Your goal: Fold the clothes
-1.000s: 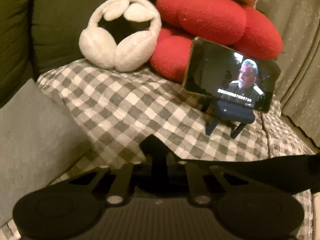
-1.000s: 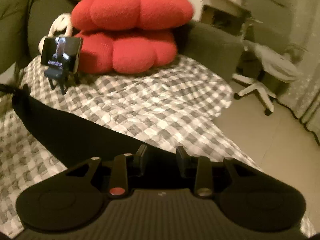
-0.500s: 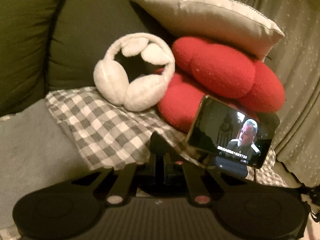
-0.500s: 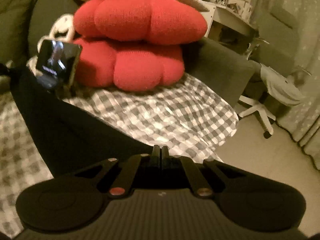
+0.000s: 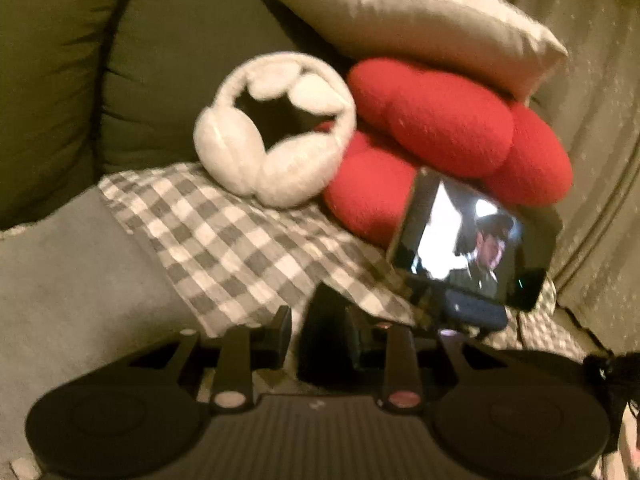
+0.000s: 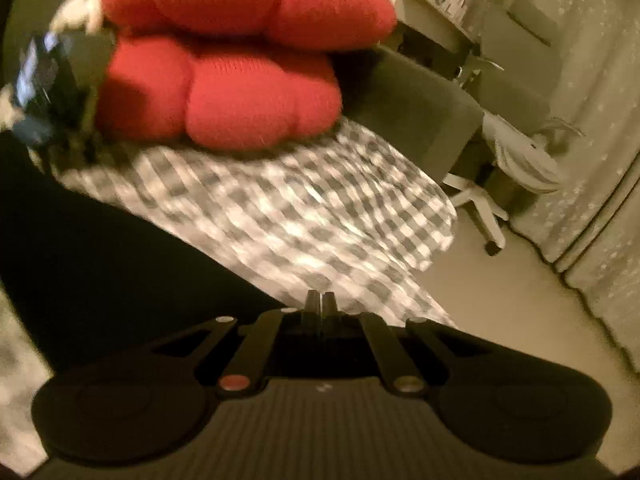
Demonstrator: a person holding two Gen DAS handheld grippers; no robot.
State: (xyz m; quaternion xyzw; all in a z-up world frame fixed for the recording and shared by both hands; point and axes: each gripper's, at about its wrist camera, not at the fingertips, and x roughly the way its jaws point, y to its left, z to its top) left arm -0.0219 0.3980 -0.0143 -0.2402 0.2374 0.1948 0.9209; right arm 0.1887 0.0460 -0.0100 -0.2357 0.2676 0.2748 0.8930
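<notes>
- My left gripper is opening its jaws; a fold of the black garment stands between the fingers, though blur keeps me from telling whether either pad presses on it
- My right gripper has its fingers drawn tight together, pinching the edge of the same black garment, which stretches away to the left of its view as a broad dark band
- The garment hangs over a grey-and-white checked blanket spread on a dark green sofa
- A phone on a small stand sits on the blanket, its screen lit with a video
- Behind the phone are stacked red cushions, with a pale pillow on top
- Fluffy white earmuffs lean against the red cushions
- In the right view, a white office chair stands on the bare floor beyond the sofa
</notes>
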